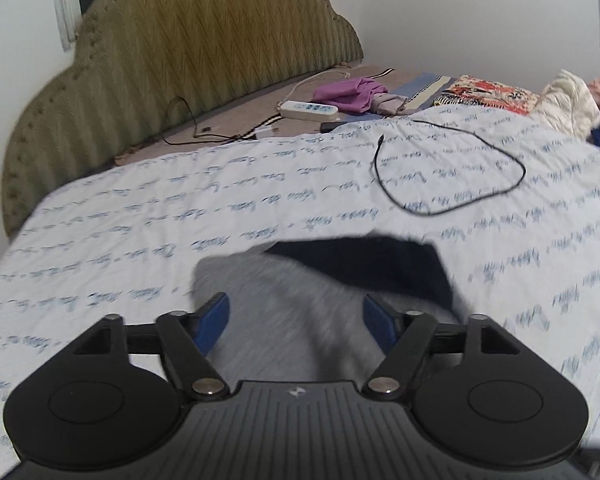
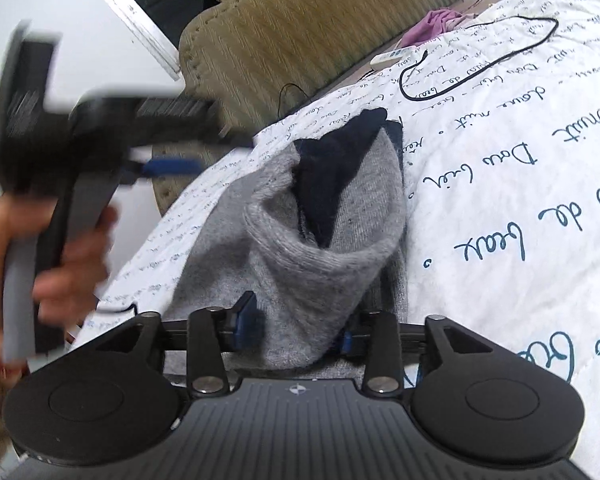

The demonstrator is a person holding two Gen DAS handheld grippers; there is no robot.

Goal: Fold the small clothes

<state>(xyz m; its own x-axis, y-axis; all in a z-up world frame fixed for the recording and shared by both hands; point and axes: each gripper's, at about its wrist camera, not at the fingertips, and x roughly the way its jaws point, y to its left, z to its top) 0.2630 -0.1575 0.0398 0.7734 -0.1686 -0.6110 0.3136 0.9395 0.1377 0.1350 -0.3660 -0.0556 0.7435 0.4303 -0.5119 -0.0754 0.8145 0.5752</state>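
I am seeing the grey sock (image 2: 300, 256) bunching between my right gripper (image 2: 300, 328) fingers, half-spread, pads not clearly pressing. My left gripper (image 1: 296, 320) is hanging wide, released, above the sock on the white quilt (image 1: 260, 200); a black cable (image 1: 452, 168) is lying beyond.

The left gripper (image 1: 296, 322) sits at six o'clock with its blue-padded fingers (image 1: 214, 320) spread apart, nothing pinched between them. Just beyond, blurred, lies a grey sock (image 1: 284, 320) with a dark navy part (image 1: 364, 264) toward one o'clock, resting on a white quilt (image 1: 140, 232) printed with blue script. A black cable (image 1: 452, 168) loops on the quilt at one o'clock. Farther off at twelve lie a white power strip (image 1: 309, 110) and a purple cloth (image 1: 350, 94). An olive padded headboard (image 1: 172, 60) spans ten to twelve o'clock.
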